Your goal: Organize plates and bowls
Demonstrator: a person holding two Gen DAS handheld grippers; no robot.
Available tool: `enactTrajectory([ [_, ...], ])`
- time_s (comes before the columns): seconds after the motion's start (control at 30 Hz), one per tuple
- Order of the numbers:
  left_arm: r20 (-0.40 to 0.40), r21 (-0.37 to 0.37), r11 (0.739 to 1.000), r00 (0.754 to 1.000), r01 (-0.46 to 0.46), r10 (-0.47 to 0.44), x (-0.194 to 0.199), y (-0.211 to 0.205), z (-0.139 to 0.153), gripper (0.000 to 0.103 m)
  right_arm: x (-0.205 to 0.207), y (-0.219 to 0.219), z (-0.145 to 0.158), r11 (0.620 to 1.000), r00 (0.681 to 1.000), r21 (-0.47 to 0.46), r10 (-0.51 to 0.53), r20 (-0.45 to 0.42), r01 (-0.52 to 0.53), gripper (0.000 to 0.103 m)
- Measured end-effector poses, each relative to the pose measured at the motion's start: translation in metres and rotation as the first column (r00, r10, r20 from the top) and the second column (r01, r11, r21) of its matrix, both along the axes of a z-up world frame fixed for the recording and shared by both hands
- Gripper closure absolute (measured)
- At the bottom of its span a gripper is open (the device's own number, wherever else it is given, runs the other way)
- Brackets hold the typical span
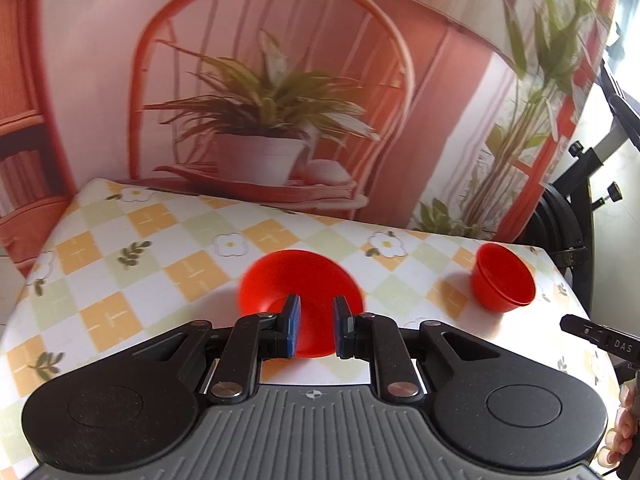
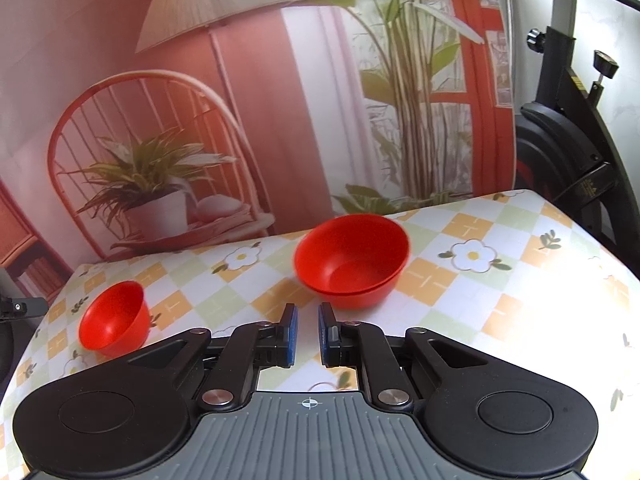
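The landmark here is the stack of two nested red bowls, sitting on the desk with its checked, flower-printed cloth, not far from the printed backdrop that shows a chair and a potted plant. To the left of that stack, and nearer the front edge of the desk, stands a single red bowl, well apart from it. In the left wrist view this single bowl appears far off to the right, while a blurred red bowl lies right at the left tongs; its near rim sits in the gap between the blue pads, which are spread and not clearly pressing on it. The right tongs hover just in front of the stack, spread a little and holding nothing. A hand shows at the right edge of the left wrist view.
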State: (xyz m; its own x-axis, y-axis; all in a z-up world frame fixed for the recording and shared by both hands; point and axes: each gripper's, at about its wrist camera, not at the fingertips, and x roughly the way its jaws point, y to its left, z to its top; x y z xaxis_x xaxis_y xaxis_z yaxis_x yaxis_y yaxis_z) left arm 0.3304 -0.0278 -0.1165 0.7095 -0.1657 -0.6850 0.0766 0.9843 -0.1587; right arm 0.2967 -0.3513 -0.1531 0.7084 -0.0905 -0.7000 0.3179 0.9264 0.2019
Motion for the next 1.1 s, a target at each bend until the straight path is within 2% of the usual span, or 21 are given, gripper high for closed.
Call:
enactTrajectory([
  [0.27,0.021,-0.017,0.995,0.995,-0.098,0.098,-0.006,0.06,0.004,0.085,0.01,0.045,0.002,0.999,0.999,0.032,0.044,0.002,-0.044,0.087],
  [0.5,0.037,-0.019,0.99,0.99,-0.137,0.137,0.004,0.084,0.001,0.085,0.036,0.083,-0.003,0.992,0.993,0.051,0.113,-0.019,-0.112,0.086],
  [0.8,0.032,-0.044,0.995,0.995,-0.092,0.093,0.027,0.074,-0.015,0.084,0.083,0.128,-0.01,0.976,0.975,0.041,0.217,-0.054,-0.214,0.085],
  [0.87,0.021,-0.06,0.995,0.997,-0.078,0.08,0.035,0.07,-0.023,0.081,0.093,0.136,-0.013,0.97,0.968,0.048,0.242,-0.064,-0.24,0.084],
  [0.93,0.005,-0.08,0.994,0.997,-0.075,0.076,0.043,0.067,-0.032,0.074,0.103,0.14,-0.017,0.966,0.964,0.051,0.256,-0.075,-0.253,0.083],
  [1.1,-0.033,-0.112,0.991,0.997,-0.077,0.074,0.059,0.061,-0.053,0.073,0.13,0.143,-0.035,0.958,0.95,0.073,0.285,-0.125,-0.278,0.083],
])
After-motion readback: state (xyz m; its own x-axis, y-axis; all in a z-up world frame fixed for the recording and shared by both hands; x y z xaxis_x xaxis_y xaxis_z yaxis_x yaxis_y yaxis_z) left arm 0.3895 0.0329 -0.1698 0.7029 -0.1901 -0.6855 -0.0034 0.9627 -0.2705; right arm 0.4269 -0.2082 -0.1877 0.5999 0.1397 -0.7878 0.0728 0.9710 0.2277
